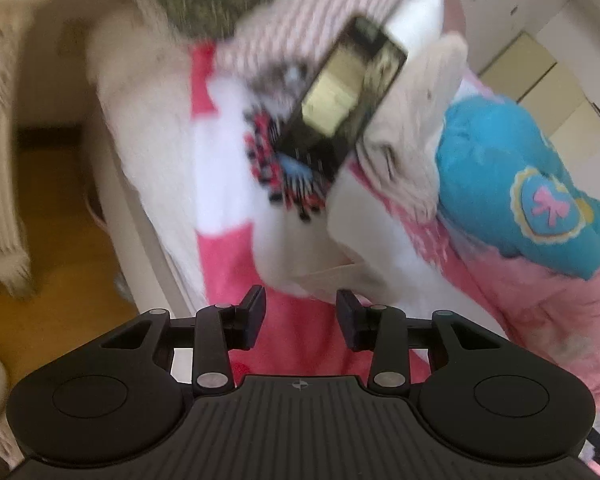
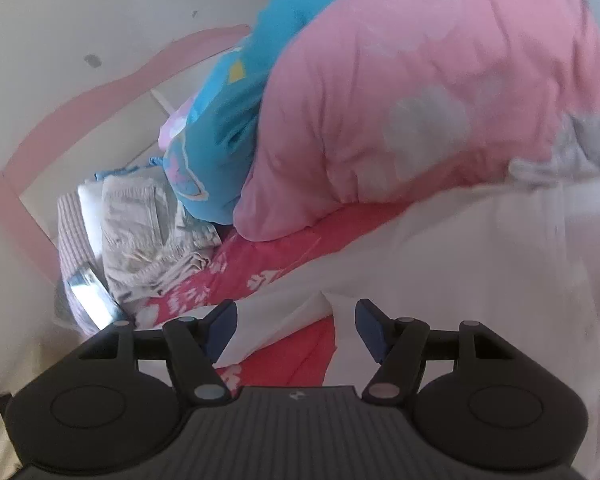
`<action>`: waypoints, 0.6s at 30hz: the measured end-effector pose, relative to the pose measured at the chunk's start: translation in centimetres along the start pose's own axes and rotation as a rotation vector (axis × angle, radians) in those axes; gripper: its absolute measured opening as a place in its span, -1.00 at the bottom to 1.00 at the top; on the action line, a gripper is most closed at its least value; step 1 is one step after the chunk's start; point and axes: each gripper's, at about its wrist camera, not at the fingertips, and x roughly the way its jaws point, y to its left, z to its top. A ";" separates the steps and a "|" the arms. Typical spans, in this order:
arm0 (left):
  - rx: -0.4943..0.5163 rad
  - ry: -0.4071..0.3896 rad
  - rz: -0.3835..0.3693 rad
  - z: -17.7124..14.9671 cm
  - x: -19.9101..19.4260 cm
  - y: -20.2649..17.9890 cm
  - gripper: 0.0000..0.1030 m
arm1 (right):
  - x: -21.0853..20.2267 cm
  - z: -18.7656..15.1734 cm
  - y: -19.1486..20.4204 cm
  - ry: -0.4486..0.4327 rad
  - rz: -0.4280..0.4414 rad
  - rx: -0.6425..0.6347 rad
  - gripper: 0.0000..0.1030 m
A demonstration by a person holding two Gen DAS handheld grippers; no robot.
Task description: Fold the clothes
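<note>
Both claws (image 1: 301,322) (image 2: 296,330) gape empty; only left view shows the phone (image 1: 342,98) clearly.

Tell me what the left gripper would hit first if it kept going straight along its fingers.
Most likely the white garment spread on the pink-and-white bedding, just ahead of the open left gripper. The phone and beige clothes lie further on. The picture is blurred, so depth is uncertain.
</note>
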 end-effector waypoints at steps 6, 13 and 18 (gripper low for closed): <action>0.194 -0.086 -0.037 -0.4 -1.7 -5.0 -0.25 | 1.5 -0.1 -0.5 0.026 0.021 0.011 0.19; 0.402 0.049 -0.215 -2.8 4.9 -15.1 -0.25 | 4.8 0.5 1.7 0.078 -0.012 -0.159 -0.11; 0.531 0.184 -0.303 -7.4 10.0 -21.1 -0.24 | 6.5 2.4 2.8 0.110 -0.018 -0.281 -0.31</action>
